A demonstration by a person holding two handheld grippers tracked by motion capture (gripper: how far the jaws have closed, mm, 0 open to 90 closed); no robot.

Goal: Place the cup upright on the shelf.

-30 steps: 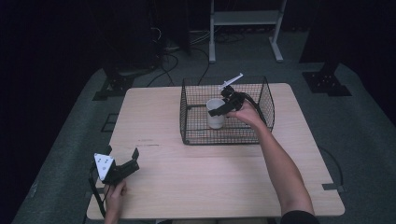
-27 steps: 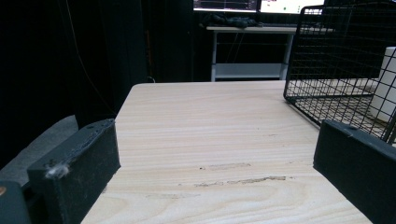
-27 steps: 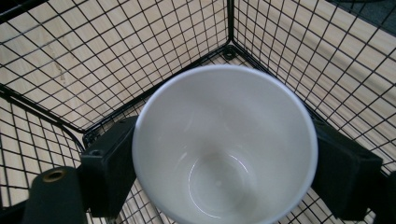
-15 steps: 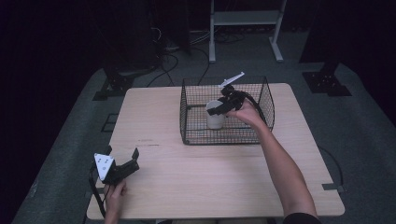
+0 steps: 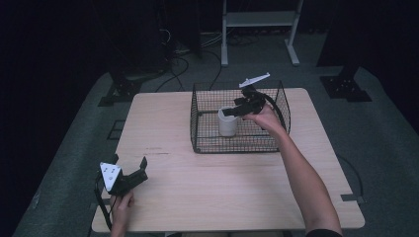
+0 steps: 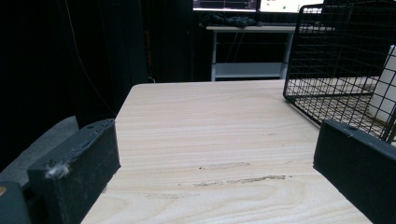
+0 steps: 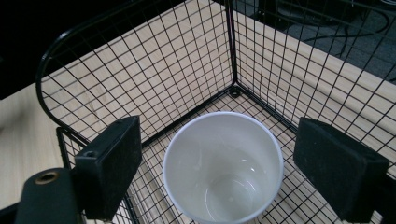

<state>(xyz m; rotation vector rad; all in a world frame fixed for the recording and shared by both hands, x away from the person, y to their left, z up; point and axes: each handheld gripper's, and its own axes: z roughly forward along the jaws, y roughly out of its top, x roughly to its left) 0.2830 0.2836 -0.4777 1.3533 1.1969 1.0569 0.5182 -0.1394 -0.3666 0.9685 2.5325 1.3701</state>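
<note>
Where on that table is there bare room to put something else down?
The wooden table is bare between the wire basket and the near edge, and left of the basket. Inside, the white cup and right gripper crowd the basket's middle; the left gripper takes the near-left corner.

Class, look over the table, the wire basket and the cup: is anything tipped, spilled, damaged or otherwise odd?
Nothing serious. The white cup stands upright and empty in the wire basket. The wooden table has a few scuffed streaks near its middle.

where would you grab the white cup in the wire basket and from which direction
Probably by the rim, from straight above. The white cup stands upright and open-mouthed inside the wire basket, whose mesh walls block a side approach. One jaw inside the mouth and one outside, pinching the wall, looks safest.
</note>
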